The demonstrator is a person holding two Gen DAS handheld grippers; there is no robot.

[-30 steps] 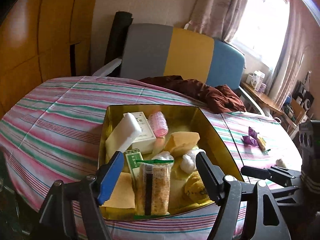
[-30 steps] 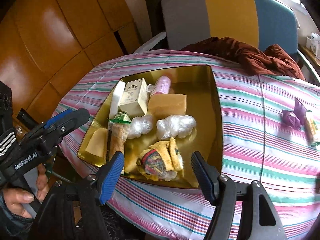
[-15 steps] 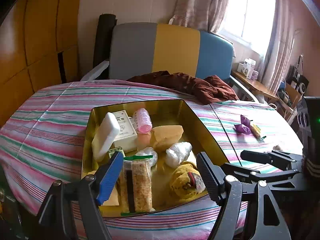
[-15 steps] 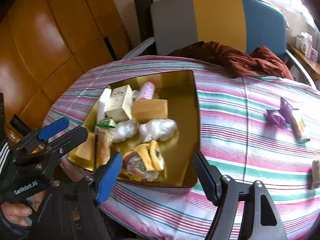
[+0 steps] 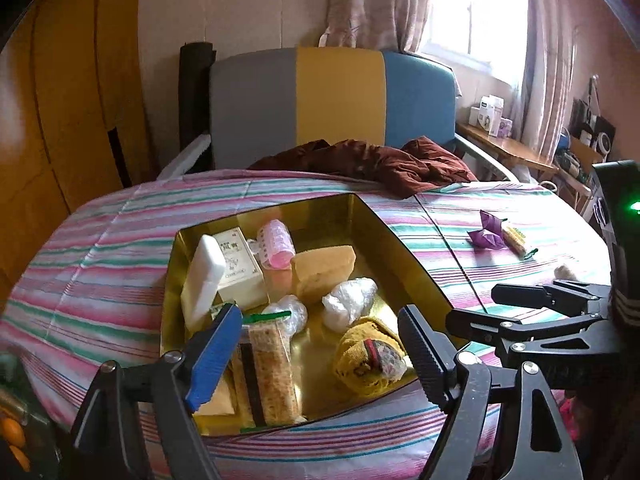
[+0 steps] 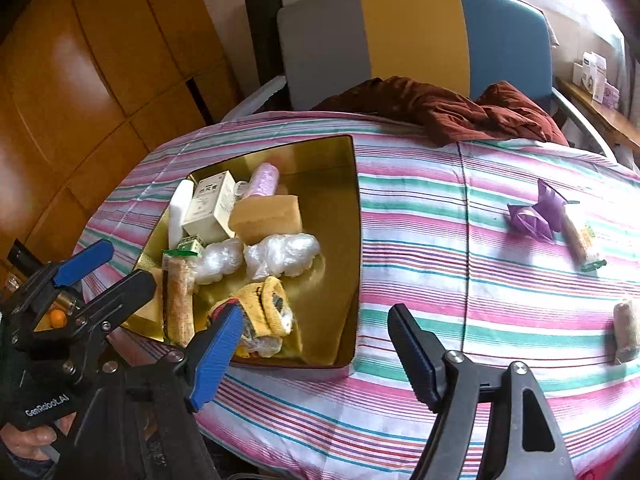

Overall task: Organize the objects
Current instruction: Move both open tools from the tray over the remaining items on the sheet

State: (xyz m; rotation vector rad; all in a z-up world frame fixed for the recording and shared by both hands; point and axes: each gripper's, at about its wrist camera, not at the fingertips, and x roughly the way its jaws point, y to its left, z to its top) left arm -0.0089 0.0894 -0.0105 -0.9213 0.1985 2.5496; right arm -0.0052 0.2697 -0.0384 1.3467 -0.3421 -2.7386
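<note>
I hold the left gripper (image 5: pixel 316 344) over the gold tray (image 5: pixel 404 248), its jaws just widening, empty. My right gripper (image 6: pixel 316 344) also spreads, grasping nothing, above the striped cloth (image 6: pixel 480 280).

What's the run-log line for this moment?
left gripper: open, empty | right gripper: open, empty | gold tray: filled | purple wrapper: outside tray

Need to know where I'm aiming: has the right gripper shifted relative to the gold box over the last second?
Yes. The right gripper, open and empty, has slid rightward: earlier it framed the yellow sock bundle, now the gold box right wall.
</note>
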